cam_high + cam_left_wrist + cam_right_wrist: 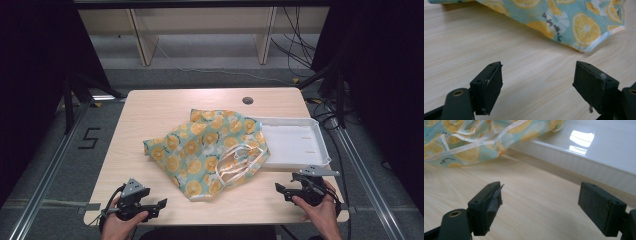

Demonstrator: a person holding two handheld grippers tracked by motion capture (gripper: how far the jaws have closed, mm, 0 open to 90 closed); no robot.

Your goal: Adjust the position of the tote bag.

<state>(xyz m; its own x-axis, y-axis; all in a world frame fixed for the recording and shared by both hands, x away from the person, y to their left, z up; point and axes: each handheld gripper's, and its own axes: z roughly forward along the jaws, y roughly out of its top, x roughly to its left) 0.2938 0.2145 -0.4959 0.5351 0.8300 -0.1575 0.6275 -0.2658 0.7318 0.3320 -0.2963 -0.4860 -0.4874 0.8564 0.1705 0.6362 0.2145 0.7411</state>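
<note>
One white tray under cloth.

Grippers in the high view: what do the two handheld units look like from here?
Both are black. The left gripper and the right gripper each carry a grey three-cornered plate on top, with a dark cable trailing back by the hand. Up close, the jaws are black blocks with flat pads and brass-coloured pivot rivets. No sleeves visible.

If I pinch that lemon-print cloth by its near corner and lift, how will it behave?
Probably floppy: the lemon-print cloth lies crumpled in soft folds, so it should drape rather than hold shape. Its white straps lie loose on top and may dangle or snag. One edge rests over the white tray, which looks light, so a pull might drag or nudge it.
</note>
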